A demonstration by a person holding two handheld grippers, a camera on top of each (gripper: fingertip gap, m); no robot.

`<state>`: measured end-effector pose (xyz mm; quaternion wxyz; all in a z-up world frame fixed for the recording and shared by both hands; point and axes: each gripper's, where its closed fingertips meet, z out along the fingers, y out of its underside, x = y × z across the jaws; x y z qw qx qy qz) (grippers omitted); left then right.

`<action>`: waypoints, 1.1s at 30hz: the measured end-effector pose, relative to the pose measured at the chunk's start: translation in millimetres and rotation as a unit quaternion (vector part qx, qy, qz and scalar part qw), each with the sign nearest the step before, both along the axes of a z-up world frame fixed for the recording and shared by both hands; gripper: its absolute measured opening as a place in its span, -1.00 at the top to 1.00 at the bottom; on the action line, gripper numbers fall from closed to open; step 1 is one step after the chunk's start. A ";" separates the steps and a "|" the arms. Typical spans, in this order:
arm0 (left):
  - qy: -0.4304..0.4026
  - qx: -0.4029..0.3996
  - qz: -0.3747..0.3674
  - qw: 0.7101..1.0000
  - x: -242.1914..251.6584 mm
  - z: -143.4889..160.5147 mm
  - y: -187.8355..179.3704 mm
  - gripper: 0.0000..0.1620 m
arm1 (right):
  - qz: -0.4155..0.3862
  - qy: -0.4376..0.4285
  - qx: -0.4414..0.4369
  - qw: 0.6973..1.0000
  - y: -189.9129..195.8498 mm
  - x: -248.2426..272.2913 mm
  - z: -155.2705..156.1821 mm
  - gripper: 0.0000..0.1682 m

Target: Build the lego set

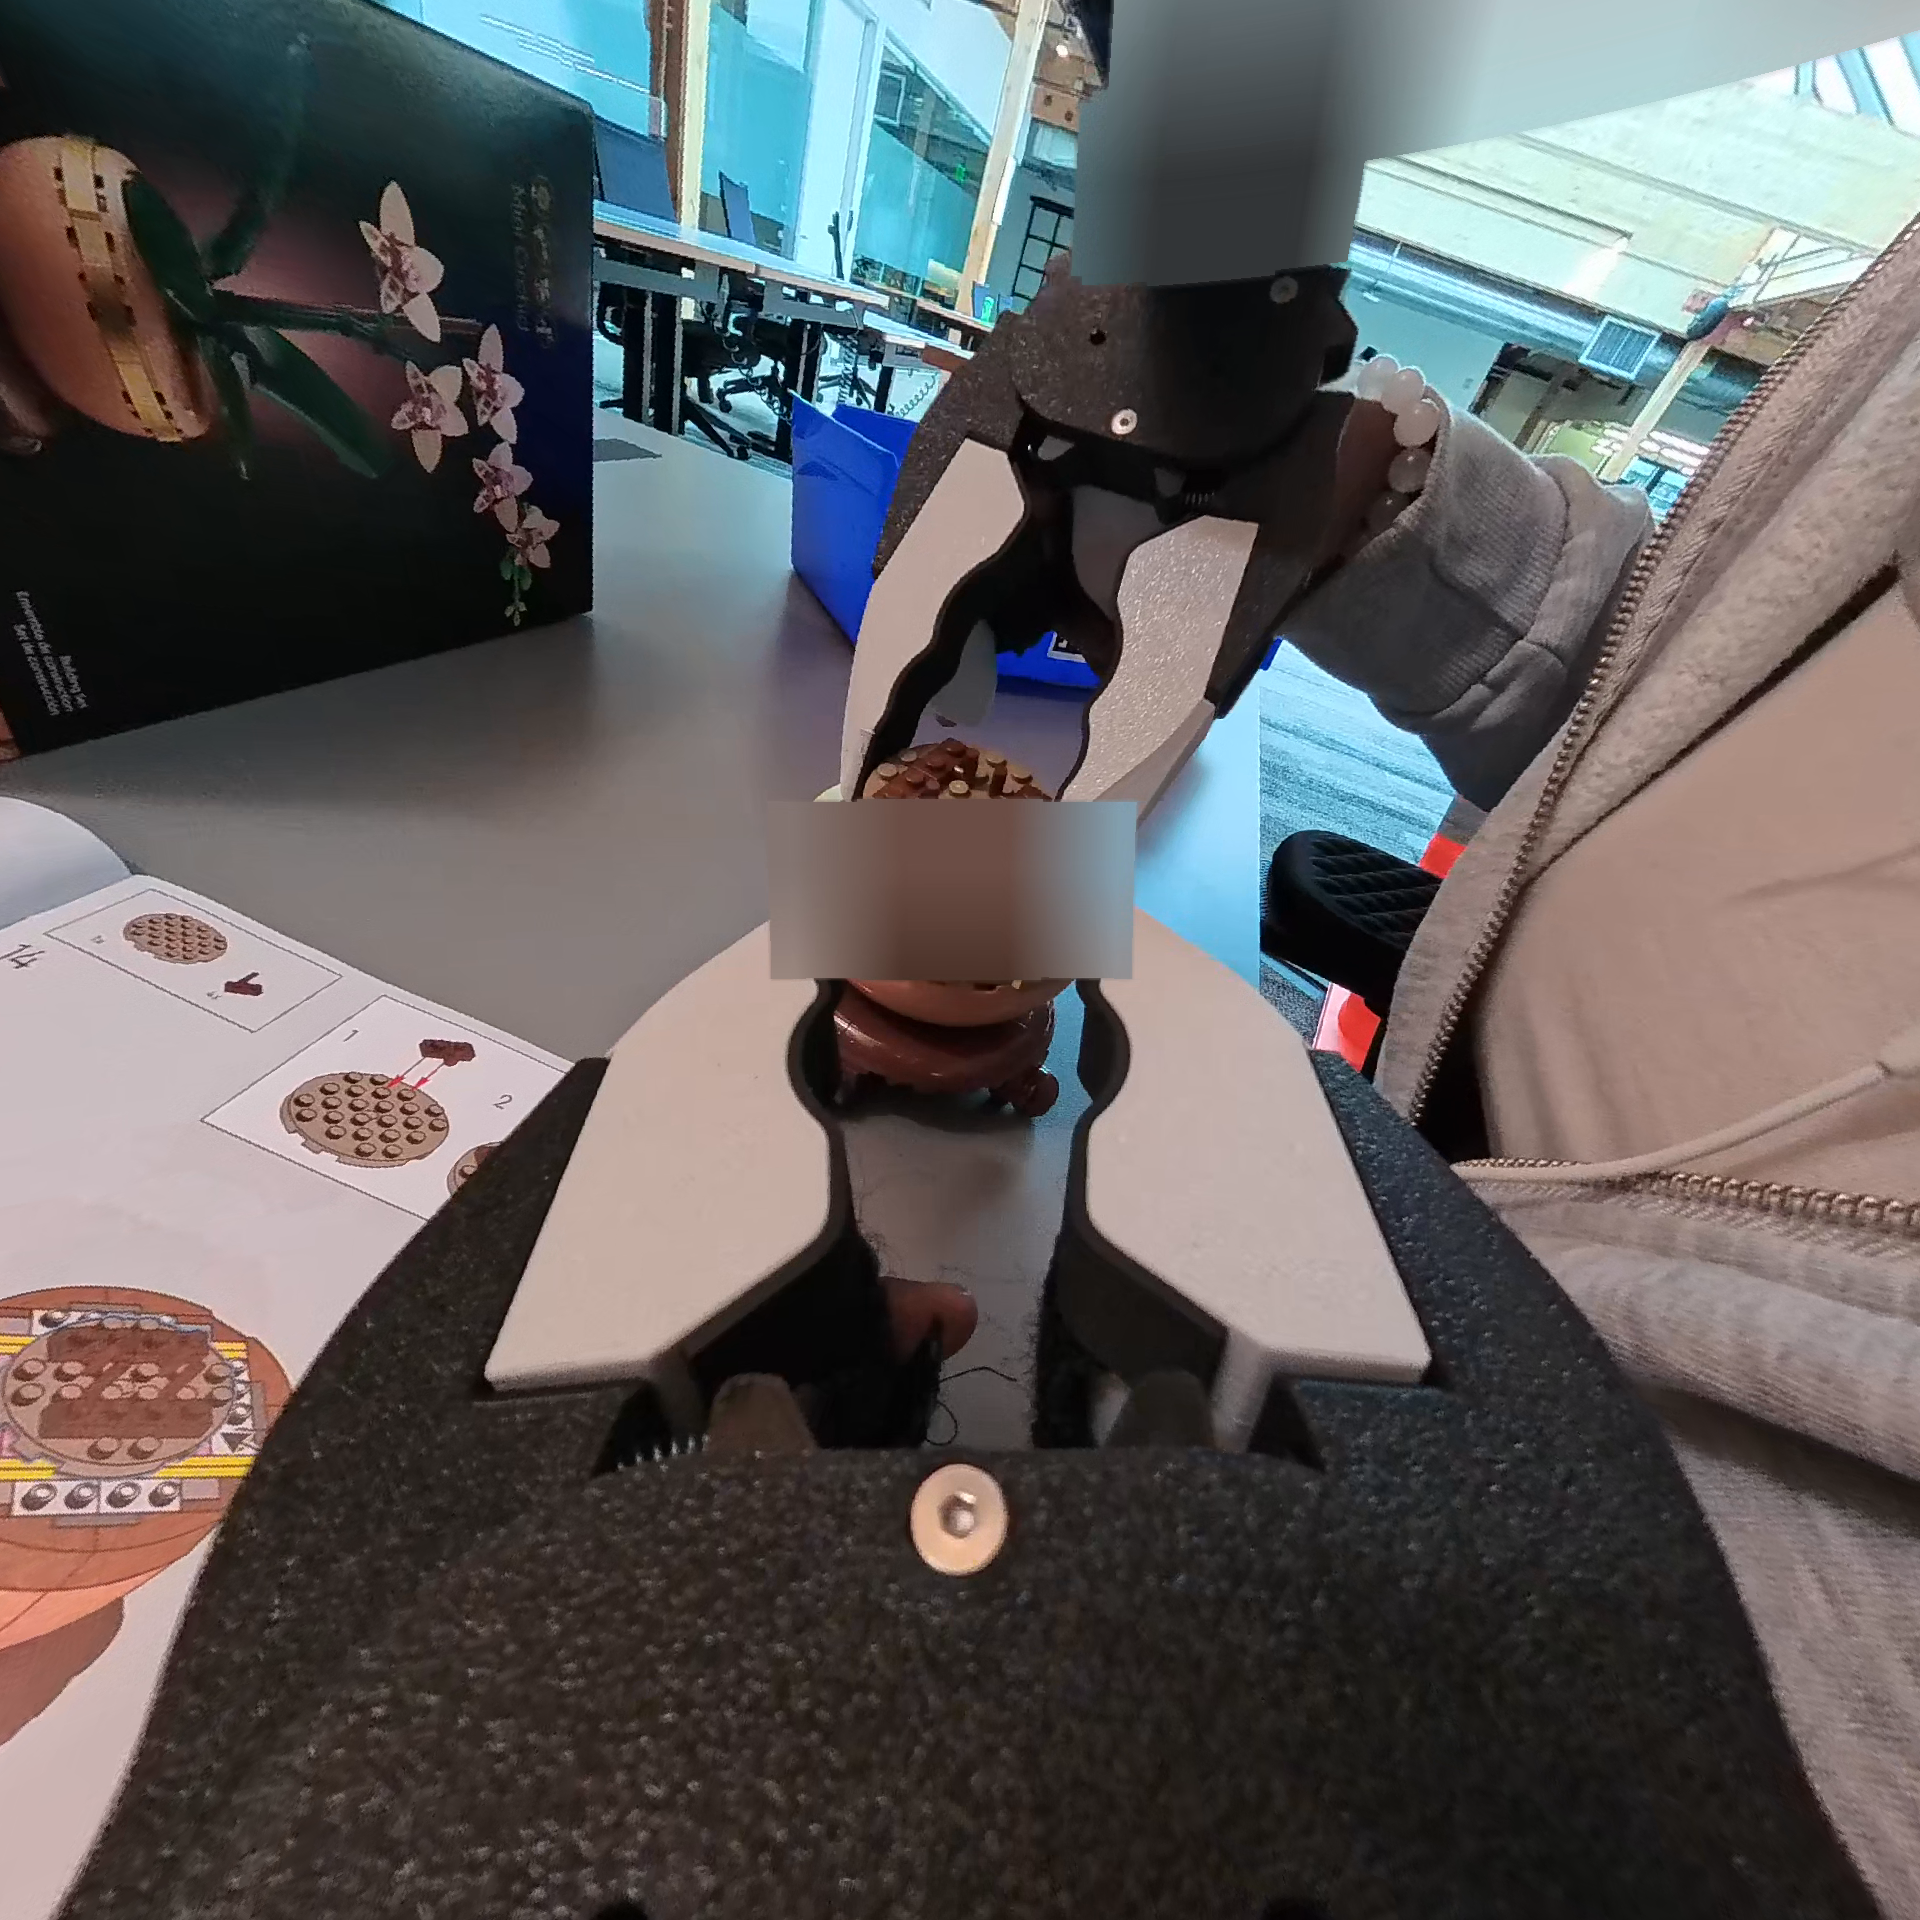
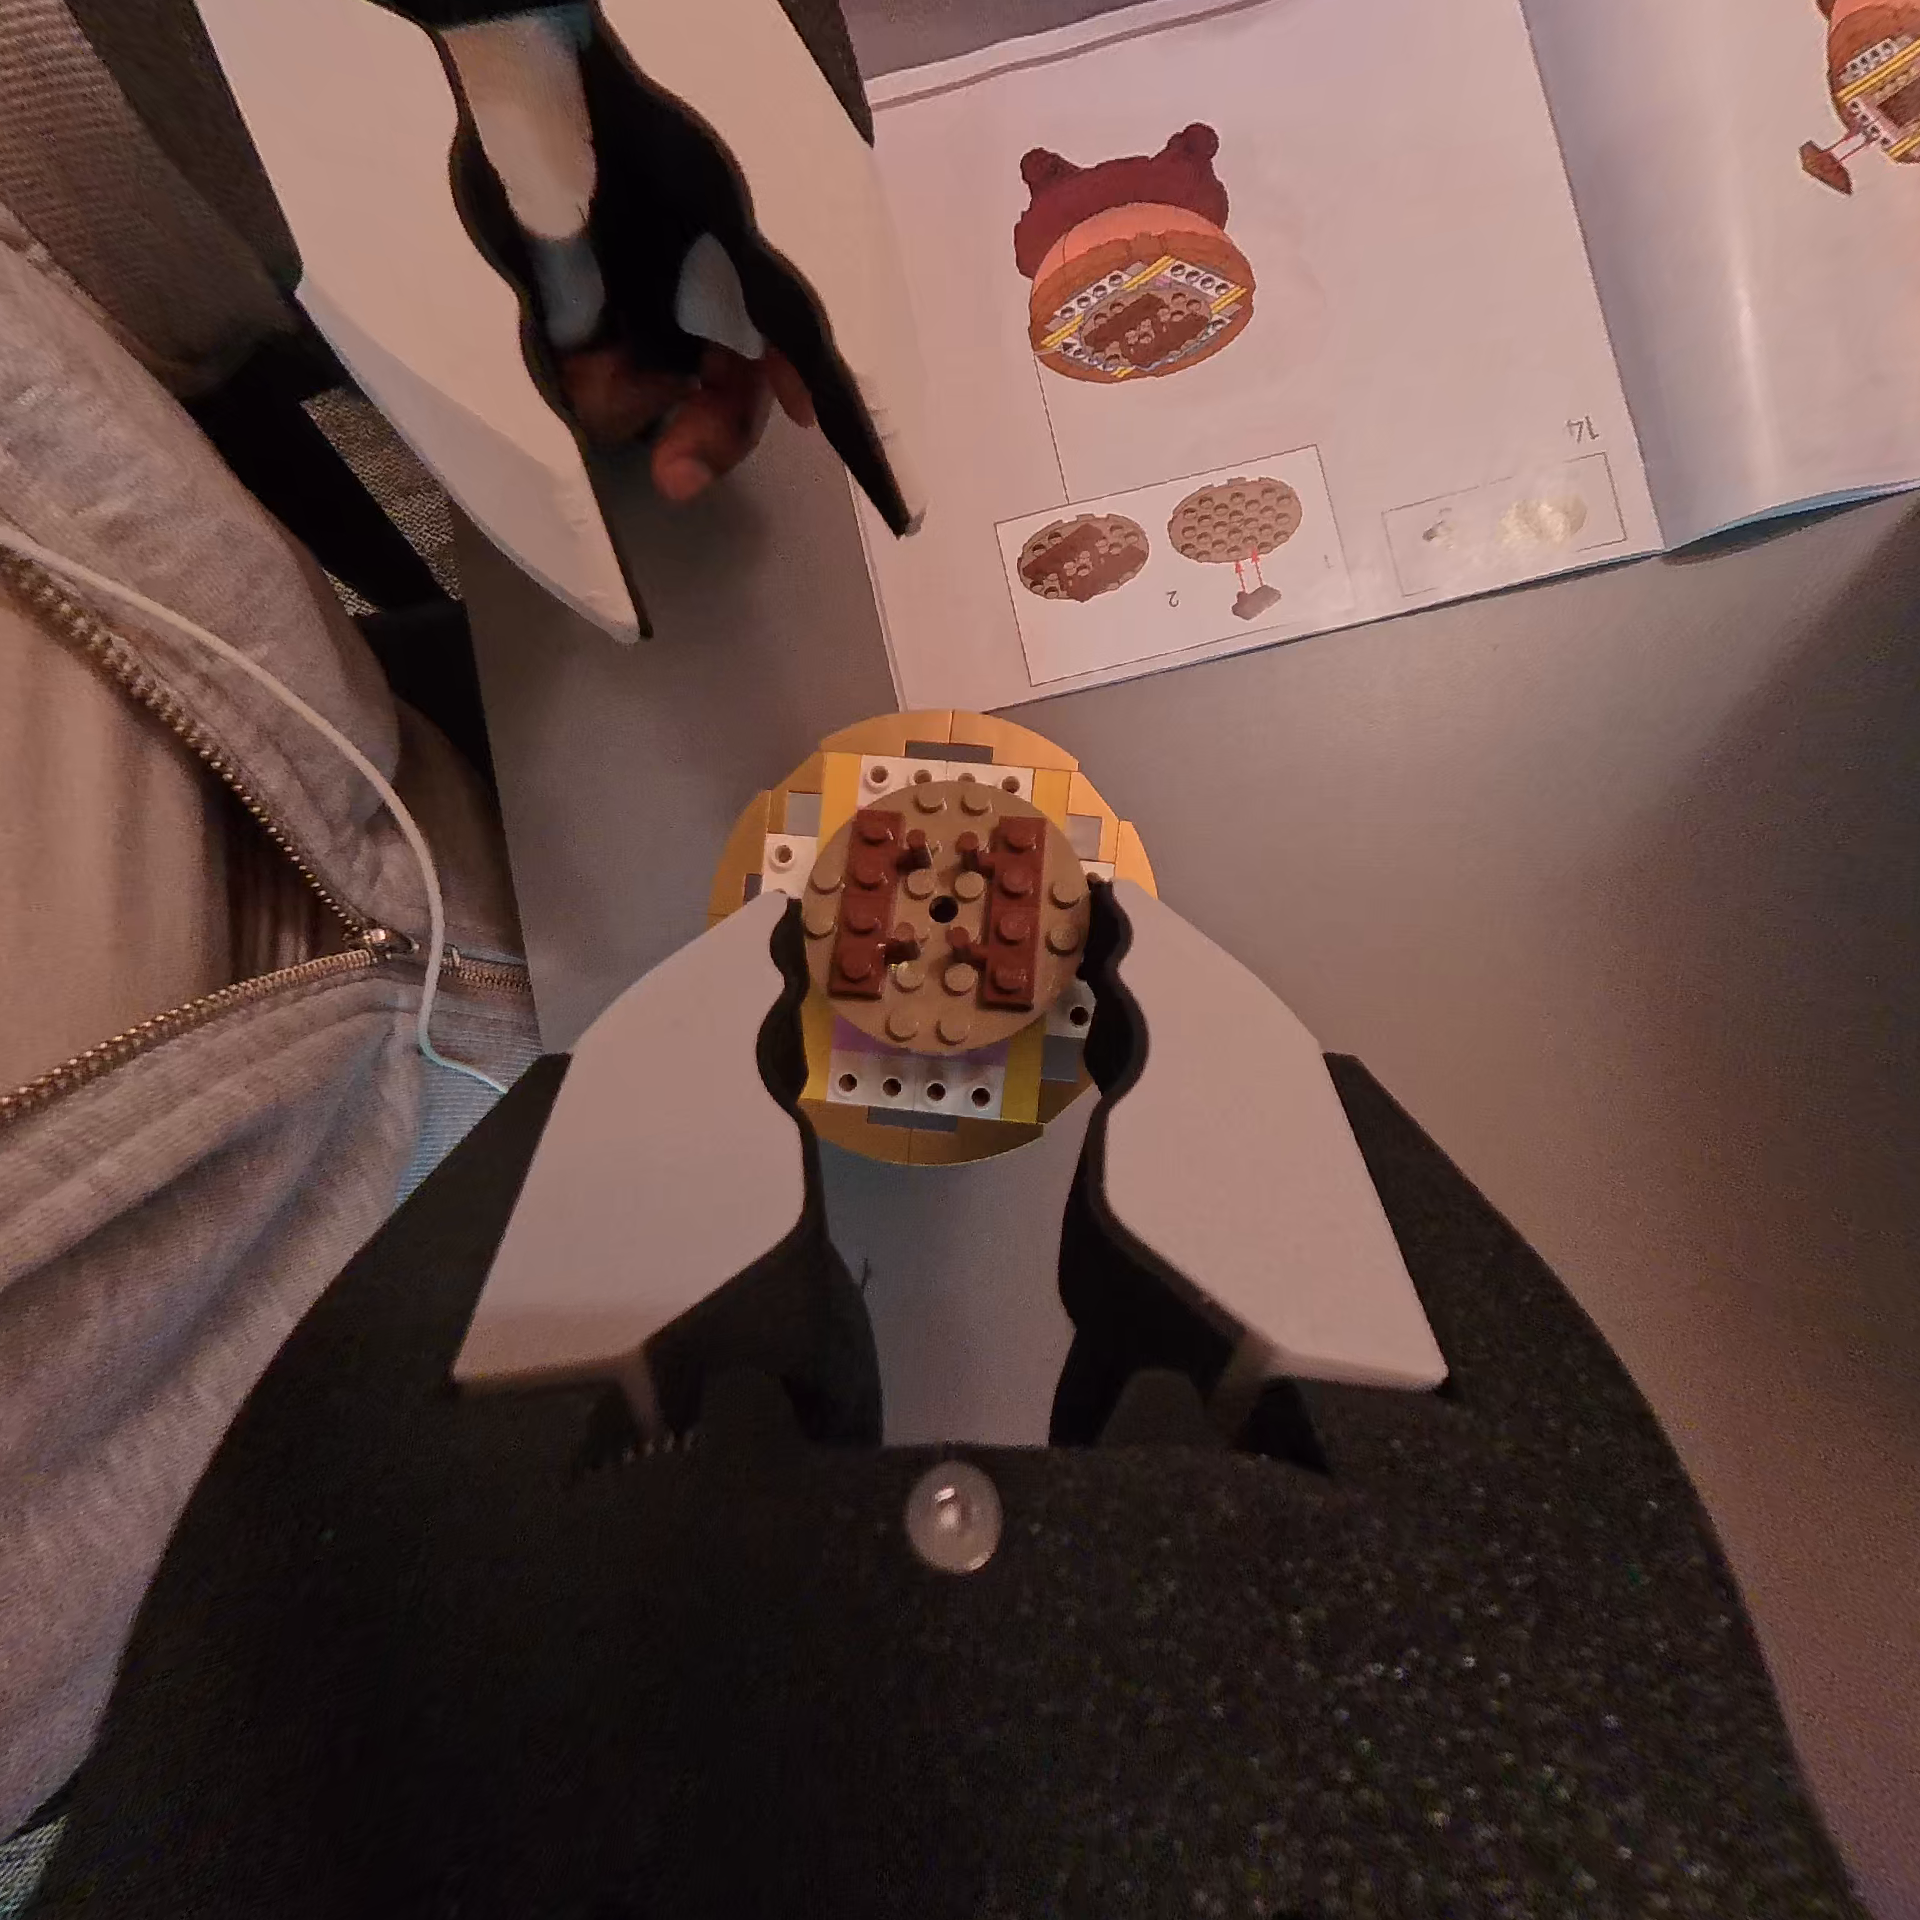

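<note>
Evidently, the round tan plate (image 2: 948, 923) with two dark brown plates studded across it is pinched by the right gripper (image 2: 943, 940), whose grey fingers (image 2: 665, 1101) close on its left and right edges. It is held directly over the lego pot (image 2: 1093, 821), a rounded tan and yellow model with white, grey and lilac bricks exposed on top; whether the plate is already seated on those bricks cannot be told. In the left wrist view the pot's dark brown footed base (image 1: 940, 1049) is seen on the grey table (image 1: 520, 790), framed by the left gripper (image 1: 951, 997). The tips of that gripper are hidden behind a blurred patch, so it cannot be told whether the pot is clamped or merely flanked. In the right wrist view the left gripper appears at the far left with its fingers apart at the tips. An open instruction booklet (image 2: 1299, 343) lies flat on the table beyond the pot. A dark set box (image 1: 281, 364) showing an orchid stands at the far left, and a blue bin (image 1: 847, 509) sits farther back. A grey zipped hoodie (image 1: 1662, 935) fills the right side.
</note>
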<state>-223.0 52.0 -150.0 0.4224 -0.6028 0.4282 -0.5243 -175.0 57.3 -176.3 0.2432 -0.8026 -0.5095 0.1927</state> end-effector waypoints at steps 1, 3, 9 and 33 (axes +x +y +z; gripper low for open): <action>0.000 -0.001 0.000 1.000 0.1 -0.1 0.2 0.47 | -0.001 0.001 0.000 1.000 0.0 -0.1 0.0 0.39; 0.001 -0.002 0.001 1.000 0.0 -0.3 0.4 0.47 | -0.002 0.003 0.000 1.000 -0.1 -0.4 0.0 0.39; 0.002 0.000 0.000 1.000 0.4 -0.6 0.0 0.47 | -0.006 0.010 0.000 1.000 0.2 -0.2 0.3 0.39; 0.000 -0.011 -0.009 1.000 1.3 -0.9 0.1 0.47 | -0.009 -0.013 -0.016 1.000 -1.0 0.1 0.4 0.37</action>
